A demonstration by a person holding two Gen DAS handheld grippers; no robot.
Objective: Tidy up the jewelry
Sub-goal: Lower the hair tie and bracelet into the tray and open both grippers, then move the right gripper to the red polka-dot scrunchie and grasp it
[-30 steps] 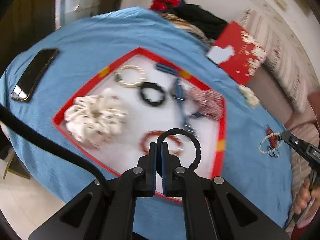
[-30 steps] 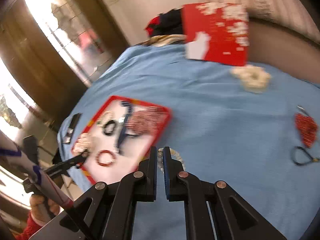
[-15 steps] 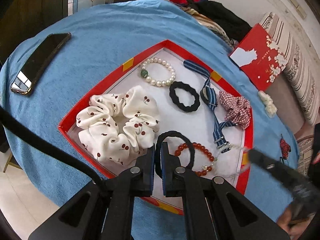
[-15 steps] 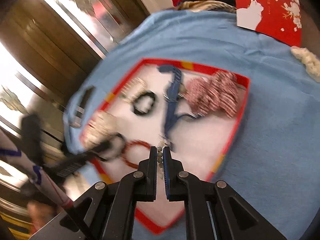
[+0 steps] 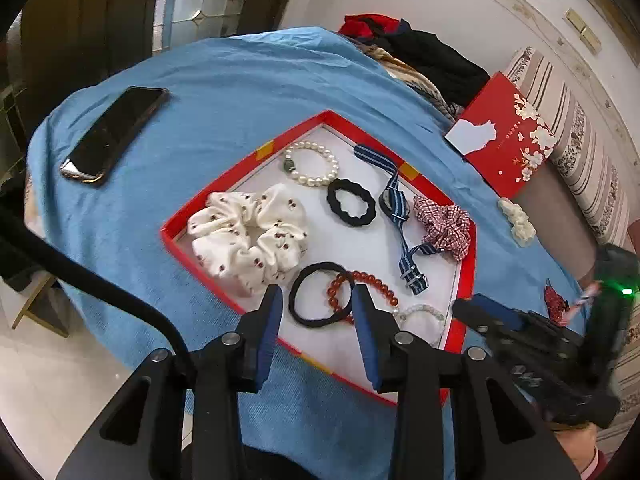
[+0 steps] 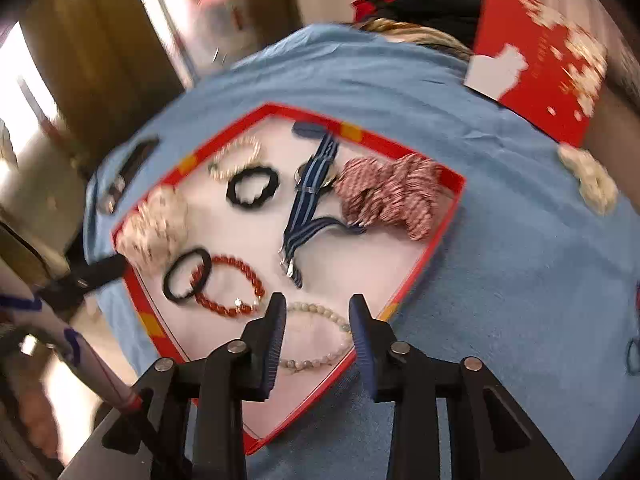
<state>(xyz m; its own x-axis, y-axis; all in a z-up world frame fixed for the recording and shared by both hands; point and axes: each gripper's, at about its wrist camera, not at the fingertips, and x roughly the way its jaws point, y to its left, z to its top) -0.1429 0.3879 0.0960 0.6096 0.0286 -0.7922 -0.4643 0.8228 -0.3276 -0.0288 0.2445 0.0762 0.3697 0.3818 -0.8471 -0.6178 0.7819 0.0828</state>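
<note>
A red-rimmed white tray (image 5: pixel 224 196) (image 6: pixel 444 228) lies on the blue cloth. My left gripper (image 5: pixel 316 304) is open just above a thin black hair tie (image 5: pixel 316 300) (image 6: pixel 186 276) that lies in the tray overlapping a red bead bracelet (image 5: pixel 368 284) (image 6: pixel 232 284). My right gripper (image 6: pixel 318 312) is open over a pale bead bracelet (image 6: pixel 316 334) (image 5: pixel 422 316) at the tray's near corner. The tray also holds a cream cherry scrunchie (image 5: pixel 248 232), a pearl bracelet (image 5: pixel 314 164), a thick black hair tie (image 5: pixel 351 202), a blue striped strap (image 5: pixel 396 208) and a red checked scrunchie (image 5: pixel 444 226).
A black phone (image 5: pixel 114 134) lies on the cloth to the tray's left. A red box lid (image 5: pixel 504 144) stands at the back right with dark clothes (image 5: pixel 432 60) behind. A cream hair clip (image 5: pixel 516 222) and a small red item (image 5: pixel 554 300) lie on the cloth to the right.
Both grippers opened. The left one let the thin black hair tie down into the tray; the right one carried the pale bead bracelet into the tray and released it.
</note>
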